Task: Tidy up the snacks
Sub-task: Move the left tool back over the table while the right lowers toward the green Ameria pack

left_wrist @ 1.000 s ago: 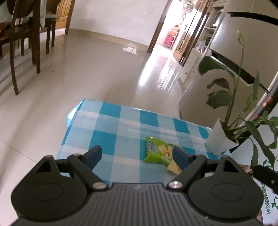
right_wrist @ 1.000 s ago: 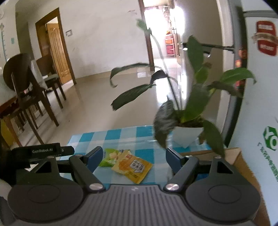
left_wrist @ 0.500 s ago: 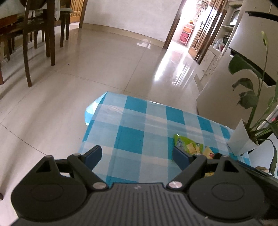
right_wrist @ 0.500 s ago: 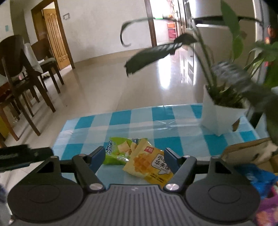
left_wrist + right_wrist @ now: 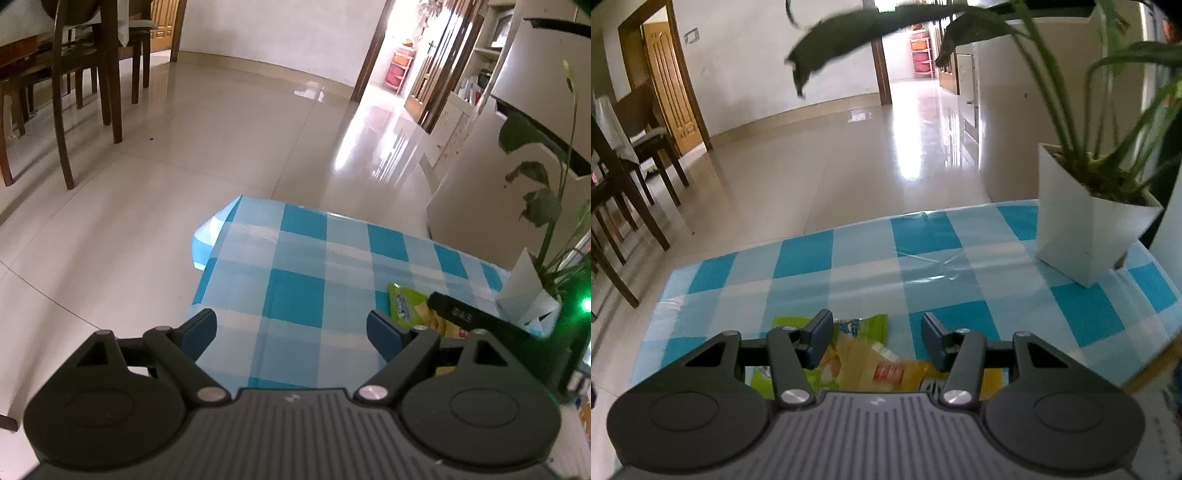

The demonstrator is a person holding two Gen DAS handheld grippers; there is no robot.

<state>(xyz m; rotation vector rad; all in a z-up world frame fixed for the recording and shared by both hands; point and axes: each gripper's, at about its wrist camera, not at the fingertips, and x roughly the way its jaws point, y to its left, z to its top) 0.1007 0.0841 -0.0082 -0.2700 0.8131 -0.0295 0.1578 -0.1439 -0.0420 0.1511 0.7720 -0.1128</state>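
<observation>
right tongs closing over yellow snack and green snack lying on checked worktop, pads not yet pressing; left tongs hovering wide apart, empty.

Two snack packs overlap on table, plant pot behind at far-right corner.
</observation>
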